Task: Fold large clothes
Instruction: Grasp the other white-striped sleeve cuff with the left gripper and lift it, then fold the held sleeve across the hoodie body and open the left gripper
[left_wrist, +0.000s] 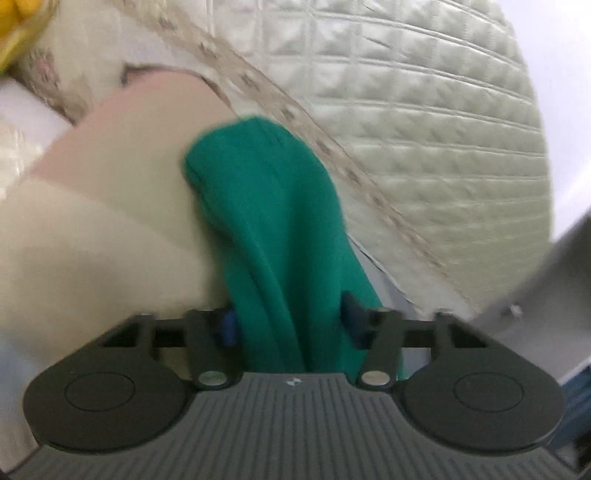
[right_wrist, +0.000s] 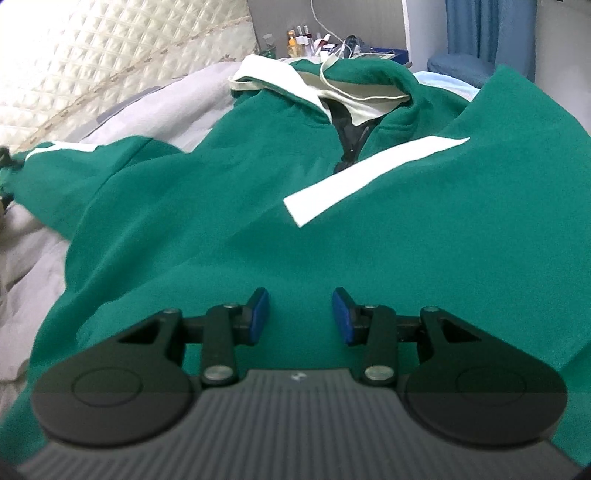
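Green fleece fills both views: a hoodie (right_wrist: 229, 206) with white stripes and a cream-lined hood lies spread on a bed (right_wrist: 33, 258) covered in grey sheets, beside a quilted headboard (left_wrist: 424, 122). The left gripper (left_wrist: 290, 321) is clenched on a bunched fold of the hoodie (left_wrist: 266, 206), lifted clear of the bed. The right gripper (right_wrist: 301, 317) hovers over the hoodie's body, jaws parted, grasping nothing.

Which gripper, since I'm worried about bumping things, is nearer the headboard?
Left. The left gripper, clamped on green cloth, is close beside the headboard. The right gripper hovers open over the jacket, with the headboard far off across the bed.
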